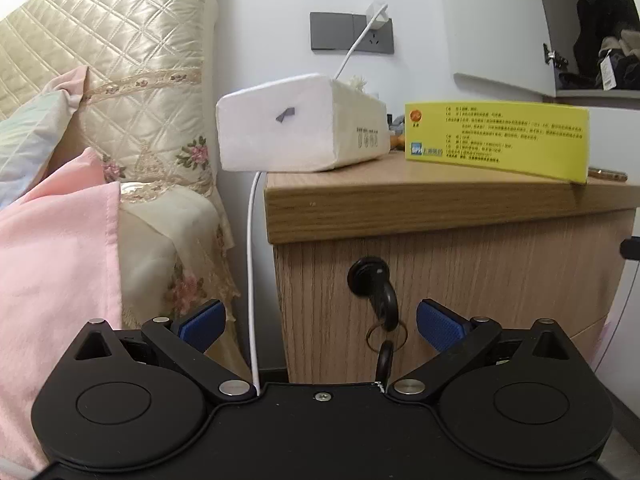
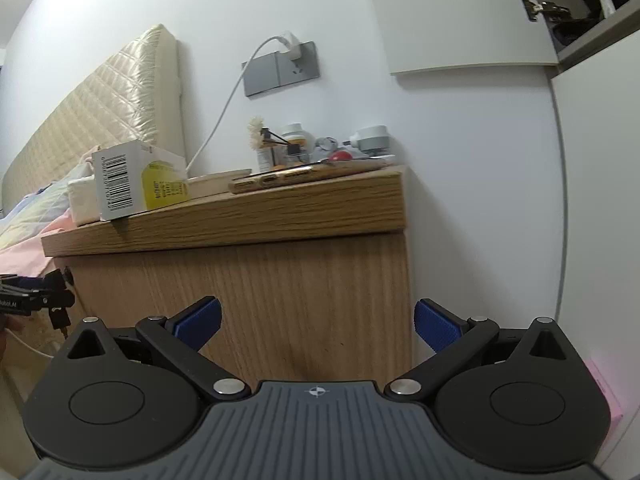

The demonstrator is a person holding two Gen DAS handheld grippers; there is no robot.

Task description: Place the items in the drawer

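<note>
Left wrist view: left claw [image 1: 320, 326] spread before the keyed drawer [image 1: 440, 292]; right claw [image 2: 318, 326] likewise spread, empty.

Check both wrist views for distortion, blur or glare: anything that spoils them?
Left wrist: fisheye bends the nightstand top and yellow box; its print is too soft to read; the key is sharp. Right wrist: the wall edge curves strongly, the headboard has a mild sheen, lighting is even, no harsh glare.

White wall [image 2: 440, 120], quilted headboard [image 1: 100, 40]
</note>
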